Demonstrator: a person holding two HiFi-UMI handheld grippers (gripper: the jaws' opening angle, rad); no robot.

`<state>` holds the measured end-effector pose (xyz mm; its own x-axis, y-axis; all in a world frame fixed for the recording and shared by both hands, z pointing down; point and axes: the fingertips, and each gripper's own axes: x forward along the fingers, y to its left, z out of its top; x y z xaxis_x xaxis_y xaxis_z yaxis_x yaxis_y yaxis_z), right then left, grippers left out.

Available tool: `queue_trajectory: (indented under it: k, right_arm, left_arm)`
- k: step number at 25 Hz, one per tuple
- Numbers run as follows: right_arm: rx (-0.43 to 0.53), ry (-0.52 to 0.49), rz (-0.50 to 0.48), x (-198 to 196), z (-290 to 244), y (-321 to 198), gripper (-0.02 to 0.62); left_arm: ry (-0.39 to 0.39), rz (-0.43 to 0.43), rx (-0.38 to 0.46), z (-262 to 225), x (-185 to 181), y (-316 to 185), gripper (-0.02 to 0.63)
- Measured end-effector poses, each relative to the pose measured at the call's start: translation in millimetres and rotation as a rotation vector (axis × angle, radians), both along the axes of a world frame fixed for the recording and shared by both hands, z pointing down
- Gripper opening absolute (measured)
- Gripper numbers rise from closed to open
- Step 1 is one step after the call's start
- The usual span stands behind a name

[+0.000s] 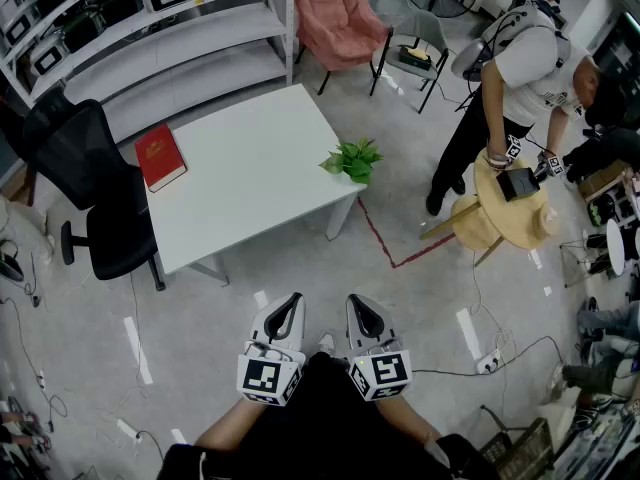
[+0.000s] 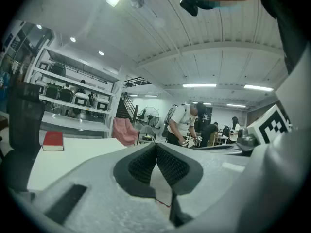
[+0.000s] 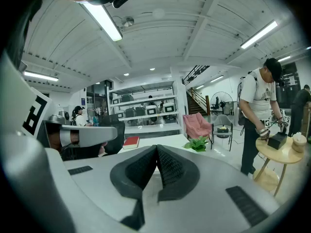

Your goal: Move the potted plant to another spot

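Ahead, white desk (image 1: 250, 183) beside shelves (image 1: 170, 63), potted plant (image 1: 353, 159) on its edge, well beyond your clenched, empty fingers (image 2: 143, 165).

1. From my remote seat, the head view shows a white table (image 1: 240, 168) mid-floor, with a red book (image 1: 160, 156) lying near its left edge.
2. A black office chair (image 1: 95, 198) sits just beside the table's left side, in front of white shelving (image 1: 180, 38) that holds boxy devices.
3. A pink chair (image 1: 338, 20) stands beyond the table's far corner.
4. At right, a person in a white shirt (image 1: 525, 63) bends over a round wooden table (image 1: 505, 218), hands at a black box (image 1: 518, 183).
5. I see red tape (image 1: 393, 265) marking the floor between the two tables.
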<state>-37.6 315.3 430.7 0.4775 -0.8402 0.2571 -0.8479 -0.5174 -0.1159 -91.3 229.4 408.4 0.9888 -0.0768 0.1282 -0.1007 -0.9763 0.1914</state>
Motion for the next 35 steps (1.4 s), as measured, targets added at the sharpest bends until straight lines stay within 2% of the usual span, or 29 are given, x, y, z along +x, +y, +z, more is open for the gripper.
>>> queue_trajectory:
  k: [10, 25, 30, 35]
  right_arm:
    - [0.007, -0.001, -0.01, -1, 2, 11, 0.011]
    - [0.04, 0.0, -0.111, 9, 5, 36, 0.012]
    - [0.035, -0.007, -0.137, 20, 17, 37, 0.012]
    - [0.023, -0.012, -0.144, 26, 21, 22, 0.012]
  left_arm:
    - [-0.004, 0.001, 0.01, 1, 0, 13, 0.018]
    - [-0.029, -0.096, 0.027, 2, 5, 44, 0.018]
    - [-0.065, -0.153, 0.024, 16, -1, 42, 0.018]
    - [-0.072, -0.16, 0.017, 22, 6, 26, 0.018]
